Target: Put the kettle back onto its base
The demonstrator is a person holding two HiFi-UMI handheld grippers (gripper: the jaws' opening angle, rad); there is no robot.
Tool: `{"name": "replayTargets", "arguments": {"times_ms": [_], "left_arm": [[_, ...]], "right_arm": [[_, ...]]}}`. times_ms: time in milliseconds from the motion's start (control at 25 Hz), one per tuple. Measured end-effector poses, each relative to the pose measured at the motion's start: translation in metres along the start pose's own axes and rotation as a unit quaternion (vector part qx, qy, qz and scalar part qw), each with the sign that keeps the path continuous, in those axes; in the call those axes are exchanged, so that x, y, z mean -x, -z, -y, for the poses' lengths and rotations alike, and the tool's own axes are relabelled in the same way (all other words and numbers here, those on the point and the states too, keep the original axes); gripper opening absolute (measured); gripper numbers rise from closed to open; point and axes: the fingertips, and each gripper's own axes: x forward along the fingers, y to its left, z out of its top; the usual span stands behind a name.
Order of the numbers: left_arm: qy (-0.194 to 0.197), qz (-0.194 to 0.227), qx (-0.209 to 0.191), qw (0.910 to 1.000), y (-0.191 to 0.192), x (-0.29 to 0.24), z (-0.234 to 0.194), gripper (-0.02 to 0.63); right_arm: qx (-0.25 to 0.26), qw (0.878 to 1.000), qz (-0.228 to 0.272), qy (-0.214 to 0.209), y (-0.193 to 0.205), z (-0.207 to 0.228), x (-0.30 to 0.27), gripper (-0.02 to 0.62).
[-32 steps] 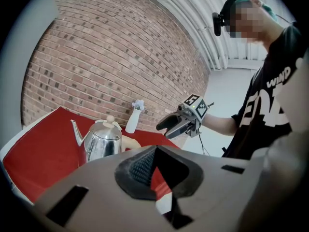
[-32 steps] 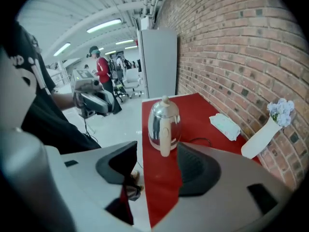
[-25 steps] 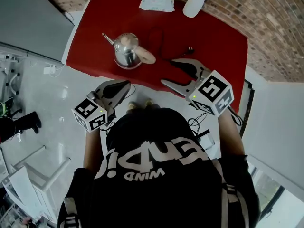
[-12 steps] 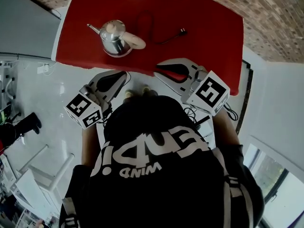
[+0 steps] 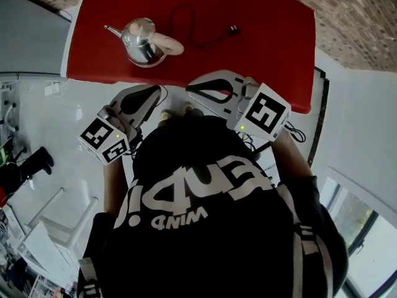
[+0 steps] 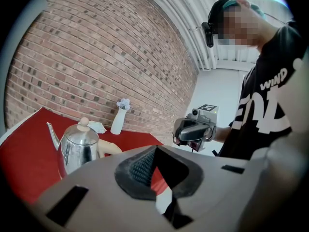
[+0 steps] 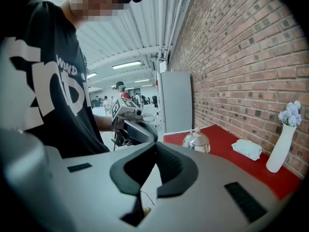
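The steel kettle (image 5: 140,40) with a pale wooden handle (image 5: 169,45) stands upright on the red table (image 5: 260,48), at its left part. A black cord with a plug (image 5: 231,28) lies beside it. I cannot make out a separate base. Both grippers hang over the floor in front of the table, close to the person's chest. My left gripper (image 5: 162,90) is shut and empty. My right gripper (image 5: 190,87) is shut too, with nothing between its jaws. The kettle (image 6: 77,150) shows beyond the left jaws, and small (image 7: 195,140) beyond the right ones.
A white vase (image 7: 279,149) with flowers and a tissue packet (image 7: 246,149) stand at the table's far edge by the brick wall. A white cabinet (image 7: 176,100) stands past the table's end. Cables (image 5: 298,132) lie on the floor at the right.
The right gripper's jaws, spread wide a second ago, have closed. Both grippers have drawn back from the table's edge toward the body. The kettle has not moved.
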Motion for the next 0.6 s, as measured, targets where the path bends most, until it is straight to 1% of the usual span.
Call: {"name": "replayTargets", "arguments": {"times_ms": [200, 600], "left_arm": [[-0.001, -0.001, -0.001, 1.0000, -0.001, 0.000, 0.000, 0.009], [-0.003, -0.005, -0.003, 1.0000, -0.001, 0.001, -0.001, 0.009]], "right_arm": [[0.012, 1.000, 0.006, 0.011, -0.004, 0.002, -0.006, 0.021], [0.007, 1.000, 0.001, -0.002, -0.001, 0.002, -0.011, 0.021]]}}
